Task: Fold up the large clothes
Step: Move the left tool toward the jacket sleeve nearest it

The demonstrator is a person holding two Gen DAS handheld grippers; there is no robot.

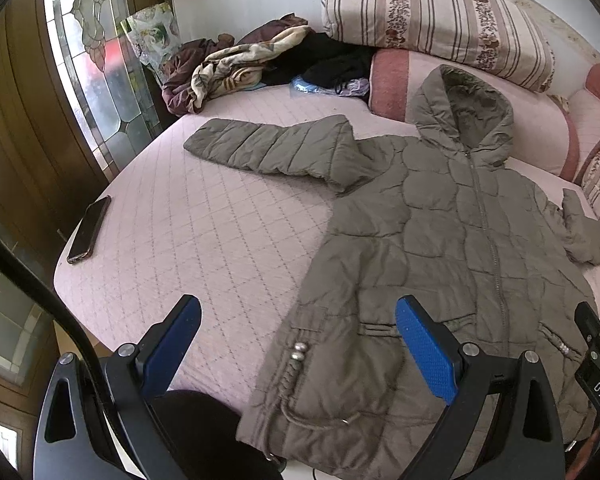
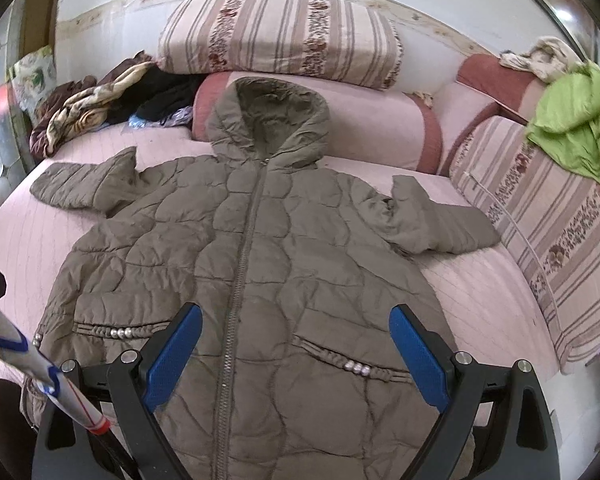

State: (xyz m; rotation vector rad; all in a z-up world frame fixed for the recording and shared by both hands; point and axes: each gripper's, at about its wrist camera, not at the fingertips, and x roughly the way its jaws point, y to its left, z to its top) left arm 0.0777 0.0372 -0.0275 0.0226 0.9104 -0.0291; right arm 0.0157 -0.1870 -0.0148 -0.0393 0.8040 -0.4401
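No fold is made yet: the coat [image 2: 260, 264] lies flat, zipped, front up on the bed [image 1: 204, 232], hood [image 2: 268, 120] toward the pillows [image 2: 280, 36], both sleeves [image 1: 268, 148] spread out from its body. Everything is left to do, as I judge it: sleeves in, then body doubled. The left gripper [image 1: 298, 344] hangs over the coat's hem corner, the right gripper [image 2: 296, 352] over its lower zip, both spread wide, pinching nothing. The coat is puffy olive quilting, slick-looking; the bed cover is pink with diamond stitching. A phone [image 1: 89, 229] lies well left of the coat.
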